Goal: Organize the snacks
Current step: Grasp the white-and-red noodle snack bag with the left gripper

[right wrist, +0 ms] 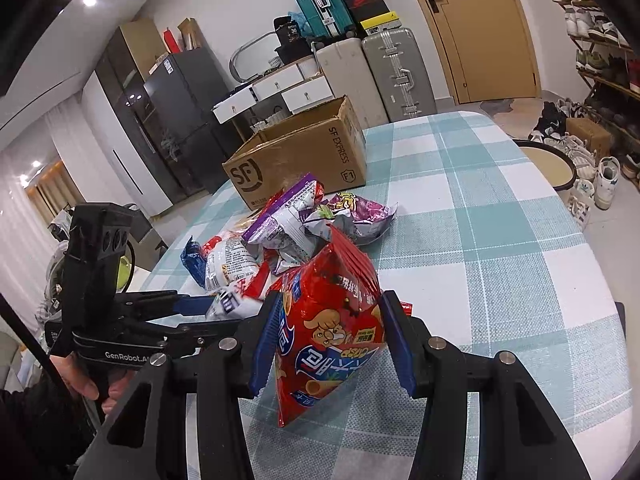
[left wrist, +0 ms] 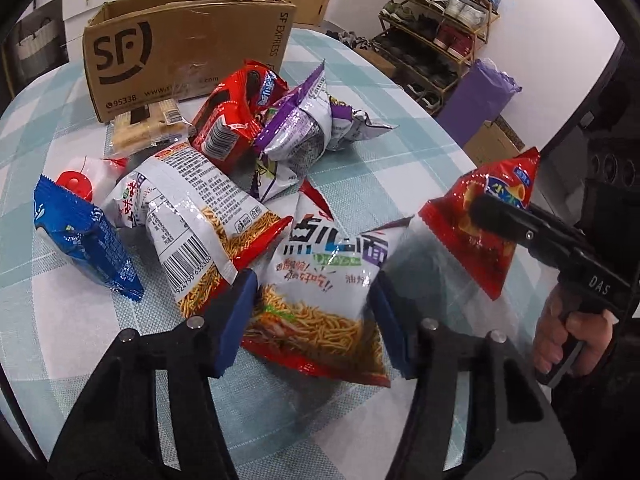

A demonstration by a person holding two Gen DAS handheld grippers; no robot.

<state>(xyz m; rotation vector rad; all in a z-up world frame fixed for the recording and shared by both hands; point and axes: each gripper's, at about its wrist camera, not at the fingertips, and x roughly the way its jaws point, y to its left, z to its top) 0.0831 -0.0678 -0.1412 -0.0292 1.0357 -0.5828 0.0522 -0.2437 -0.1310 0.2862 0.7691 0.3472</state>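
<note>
Near the edge of the checked table [right wrist: 500, 208] closest to the person, both claws are at work on the snack pile. The right gripper [right wrist: 328, 344] is pressed onto a red crisp bag [right wrist: 332, 320], pinching it across its width and holding it clear of the cloth; the left gripper [left wrist: 312, 320] straddles a noodle snack bag [left wrist: 320, 304] lying flat on the table, its blue pads on either flank, but whether they actually squeeze it I cannot tell. The open cardboard box [left wrist: 184, 52] stands at the far end, just behind the remaining heap, and is likely where the bags belong. To do this well, the right claw should carry its bag high over the heap and let go only once above the box mouth, gripping gently so the crisps inside do not crush. The left wrist view shows a blue packet [left wrist: 84, 236] and a wafer pack [left wrist: 148, 128] beside the box front, mostly hidden from the right wrist view, which alone shows the printed face of the held bag.
</note>
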